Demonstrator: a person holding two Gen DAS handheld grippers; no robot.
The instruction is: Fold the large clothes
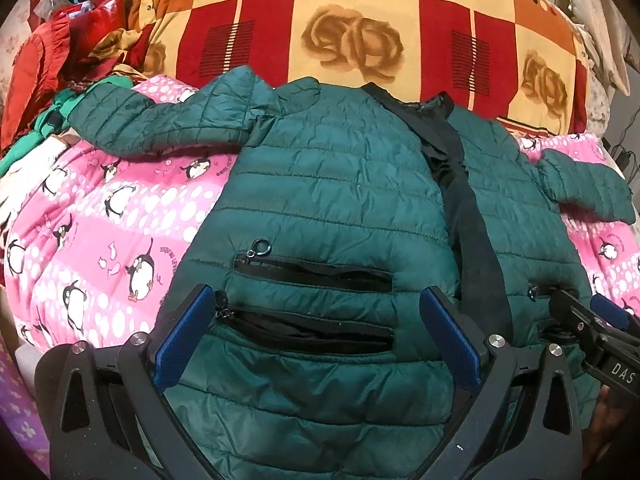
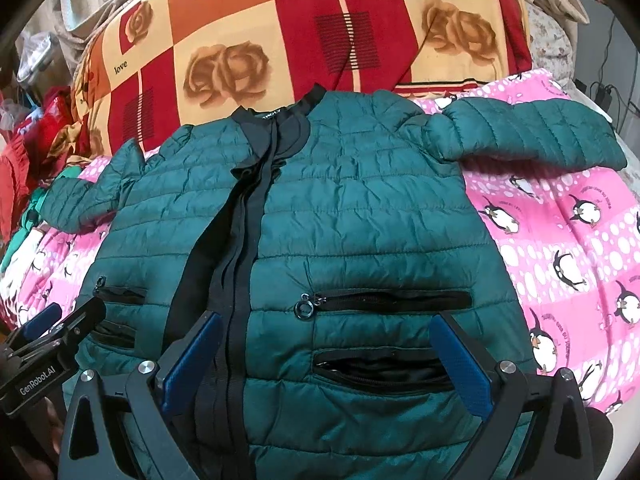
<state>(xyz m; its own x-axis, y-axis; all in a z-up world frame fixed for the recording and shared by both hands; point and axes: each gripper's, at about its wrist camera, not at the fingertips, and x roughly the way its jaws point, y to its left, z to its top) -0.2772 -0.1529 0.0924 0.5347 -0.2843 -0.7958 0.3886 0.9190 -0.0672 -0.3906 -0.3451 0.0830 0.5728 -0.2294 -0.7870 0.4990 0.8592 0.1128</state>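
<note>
**Left wrist + right wrist: both tools wide apart over flat jacket, nothing gripped**

Left wrist view: green quilted jacket (image 1: 332, 184) lies front-up, spread flat on the pink penguin blanket (image 1: 112, 216) covering the bed. Collar at the far end, hem at the near end. Black front placket (image 1: 468, 208) runs near-to-far, right of centre in this view. Left sleeve (image 1: 160, 120) stretches out to the left, right sleeve (image 1: 588, 184) to the right.

Left tool (image 1: 316, 336): blue pads spread fully, nothing between them touching. It hangs above the jacket's near-left panel, over the two black zip pockets (image 1: 312, 272). Whether the pads contact the fabric, cannot tell.

Right wrist view: right tool (image 2: 324, 364) likewise has its pads wide apart, empty, above the near-right panel. Its left pad sits over the placket, its right pad near the lower pocket's (image 2: 380, 368) right end. A ring zip pull (image 2: 305, 307) shows at the upper pocket's left end.

Each tool appears at the edge of the other's view, so they sit side by side at the hem end.

Far side: a red, orange and cream checked quilt (image 1: 360, 28) with rose prints and "love" lettering, piled behind the collar. Far left: a heap of red and green clothes (image 1: 52, 64).
</note>
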